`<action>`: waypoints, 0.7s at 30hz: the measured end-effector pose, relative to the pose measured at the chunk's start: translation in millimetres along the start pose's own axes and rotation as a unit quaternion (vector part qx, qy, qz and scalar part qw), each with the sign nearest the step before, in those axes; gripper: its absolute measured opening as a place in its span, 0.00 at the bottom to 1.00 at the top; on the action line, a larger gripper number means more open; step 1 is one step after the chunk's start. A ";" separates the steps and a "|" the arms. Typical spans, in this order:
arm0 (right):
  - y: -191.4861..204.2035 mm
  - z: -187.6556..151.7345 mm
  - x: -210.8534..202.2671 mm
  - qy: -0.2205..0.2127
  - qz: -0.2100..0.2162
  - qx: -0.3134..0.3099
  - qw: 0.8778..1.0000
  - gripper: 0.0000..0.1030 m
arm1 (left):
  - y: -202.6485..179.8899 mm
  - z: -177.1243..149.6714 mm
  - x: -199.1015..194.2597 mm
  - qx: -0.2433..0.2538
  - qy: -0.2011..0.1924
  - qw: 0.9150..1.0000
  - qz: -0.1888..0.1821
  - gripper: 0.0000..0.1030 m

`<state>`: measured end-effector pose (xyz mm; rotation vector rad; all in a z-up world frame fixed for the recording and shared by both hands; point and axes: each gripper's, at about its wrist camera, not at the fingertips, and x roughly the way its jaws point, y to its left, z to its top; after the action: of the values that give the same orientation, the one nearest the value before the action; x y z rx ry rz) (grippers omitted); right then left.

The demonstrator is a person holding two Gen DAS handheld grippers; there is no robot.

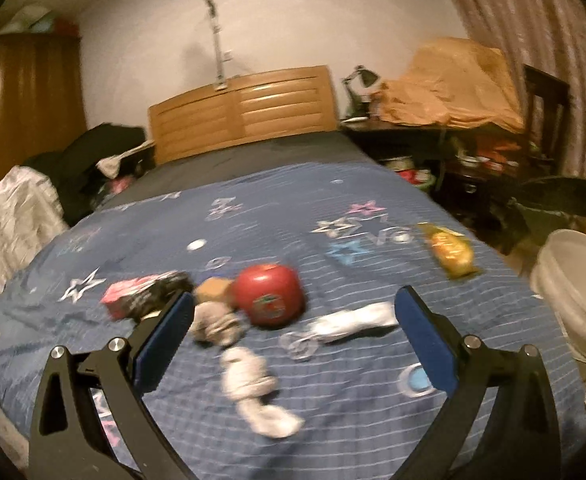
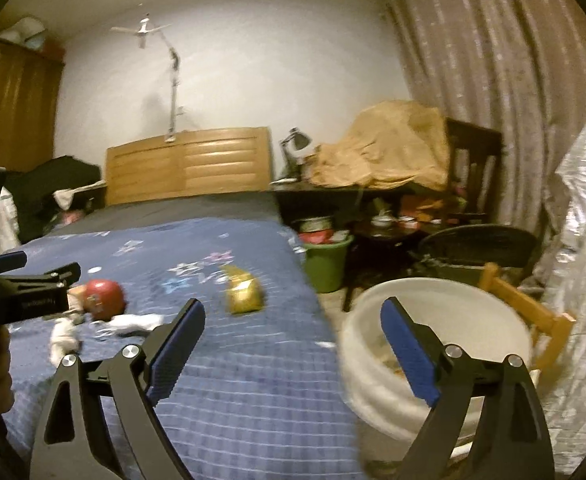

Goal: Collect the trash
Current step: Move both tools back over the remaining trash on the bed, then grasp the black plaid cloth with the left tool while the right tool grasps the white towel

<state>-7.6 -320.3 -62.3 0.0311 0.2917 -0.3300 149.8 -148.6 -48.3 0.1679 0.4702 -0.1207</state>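
Beside bed, right view only, green bucket (image 2: 327,266)

My left gripper (image 1: 295,312): black angular arms, blue ribbed pads (image 1: 425,340), round silver screws at joints. My right gripper (image 2: 293,344): same black frame, blue pads (image 2: 407,356), silver screws. Small white lettering on left gripper's black body.

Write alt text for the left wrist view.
The open, empty left gripper hovers over a blue star-patterned bedspread strewn with trash: a red round container, crumpled tissues, a pink box and a yellow snack packet. A white bucket stands beside the bed at right.
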 end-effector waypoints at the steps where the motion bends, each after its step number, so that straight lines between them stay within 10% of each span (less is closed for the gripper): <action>1: 11.1 -0.2 2.6 0.006 0.010 -0.003 1.000 0.88 | 11.4 -3.4 0.9 -0.008 0.005 1.000 0.006 0.94; 9: 84.8 -3.2 23.9 0.058 0.088 -0.037 0.994 0.92 | 112.9 -28.4 26.3 -0.085 0.065 0.992 0.067 0.94; 21: 123.2 -23.9 45.5 0.125 0.141 -0.056 0.981 0.95 | 184.2 7.0 143.0 -0.073 0.165 0.983 0.020 0.83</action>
<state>66.9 -216.3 -100.3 0.0034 0.5485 -0.0272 307.8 19.5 -83.4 0.0527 0.8032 -0.0182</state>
